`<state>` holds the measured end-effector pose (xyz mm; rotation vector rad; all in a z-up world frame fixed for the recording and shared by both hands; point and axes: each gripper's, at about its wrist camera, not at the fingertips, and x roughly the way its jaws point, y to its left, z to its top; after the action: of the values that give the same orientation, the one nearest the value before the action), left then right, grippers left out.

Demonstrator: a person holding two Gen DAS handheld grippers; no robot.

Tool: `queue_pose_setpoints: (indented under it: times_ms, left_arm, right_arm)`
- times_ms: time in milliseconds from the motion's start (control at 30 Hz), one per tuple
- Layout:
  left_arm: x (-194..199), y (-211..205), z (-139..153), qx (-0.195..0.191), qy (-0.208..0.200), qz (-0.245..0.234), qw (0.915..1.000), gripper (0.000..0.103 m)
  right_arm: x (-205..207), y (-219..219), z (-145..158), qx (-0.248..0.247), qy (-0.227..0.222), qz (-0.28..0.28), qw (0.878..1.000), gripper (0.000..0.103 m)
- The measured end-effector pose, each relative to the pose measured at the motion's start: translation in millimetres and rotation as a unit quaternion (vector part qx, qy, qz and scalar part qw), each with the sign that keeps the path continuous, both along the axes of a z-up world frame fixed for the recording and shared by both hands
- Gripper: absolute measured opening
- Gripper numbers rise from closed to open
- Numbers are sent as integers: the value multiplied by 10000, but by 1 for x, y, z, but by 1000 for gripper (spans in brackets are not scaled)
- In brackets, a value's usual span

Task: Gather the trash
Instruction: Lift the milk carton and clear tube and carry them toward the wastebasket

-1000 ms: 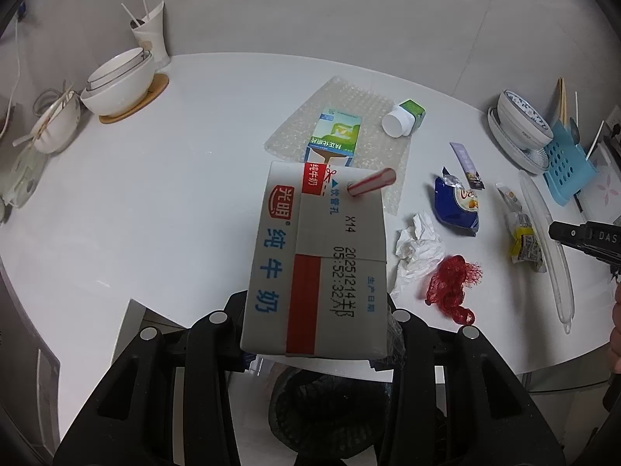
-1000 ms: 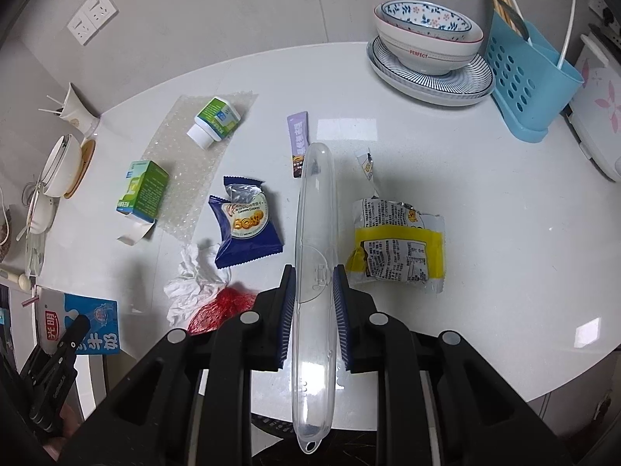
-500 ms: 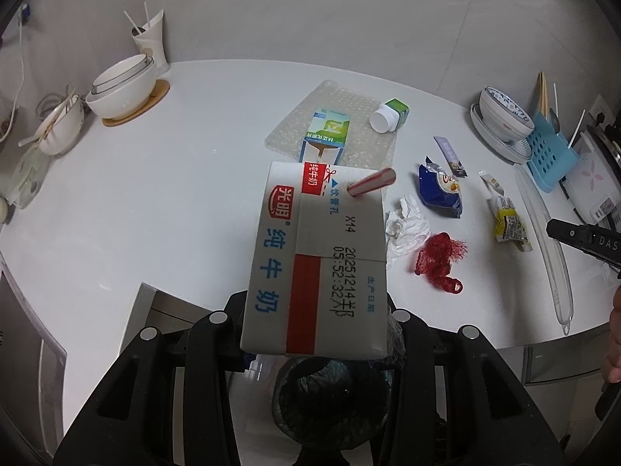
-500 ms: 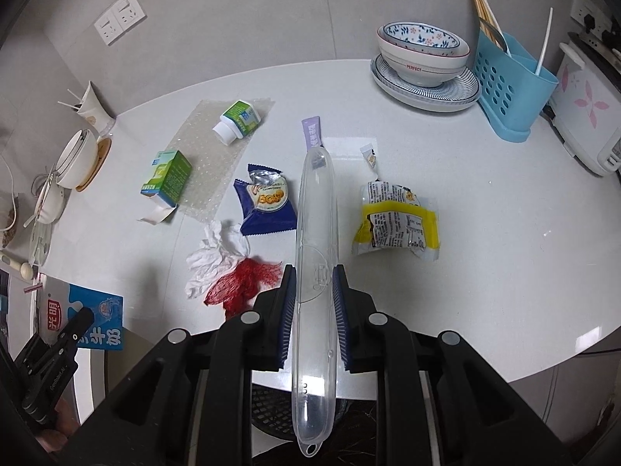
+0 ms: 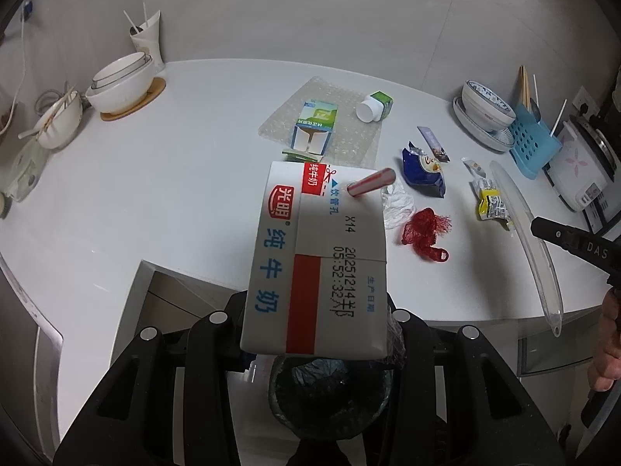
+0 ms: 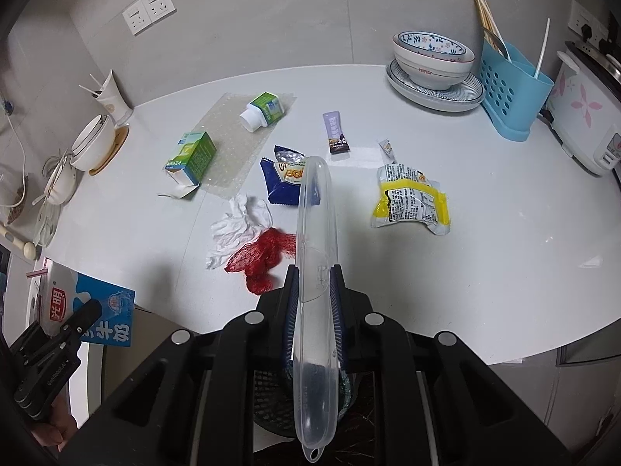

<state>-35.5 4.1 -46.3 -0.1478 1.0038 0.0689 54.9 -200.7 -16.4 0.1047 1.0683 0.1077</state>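
Note:
My left gripper is shut on a white and blue milk carton with a red straw, held above a dark-lined trash bin off the table's front edge. My right gripper is shut on a long clear plastic case, also over the bin. On the white table lie a red net, white tissue, blue snack bag, yellow wrapper, purple sachet, green box and a small bottle on bubble wrap.
White bowls and a cup with straws stand at the back left. A patterned bowl on plates, a blue utensil caddy and a rice cooker stand at the back right.
Both grippers have pulled back and up from the table with their loads, so more of the table and the bin below shows. The trash on the table has not moved.

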Motion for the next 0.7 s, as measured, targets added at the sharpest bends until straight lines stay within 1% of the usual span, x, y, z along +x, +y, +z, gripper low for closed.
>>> queue_pose_setpoints:
  times_ms: [200, 500, 700]
  left_arm:
    - [-2, -2, -12, -4, 65, -8, 10000, 40]
    - [-15, 0, -9, -120, 29, -3, 9999, 40]
    - [-35, 1, -17, -232, 118, -60, 9996, 40]
  right_arm:
    - [-1, 2, -9, 63, 34, 40, 10000, 15]
    - [-17, 8, -1, 253, -176, 354, 9989, 15]
    - [-37, 15, 0, 306, -191, 563, 9978, 15]
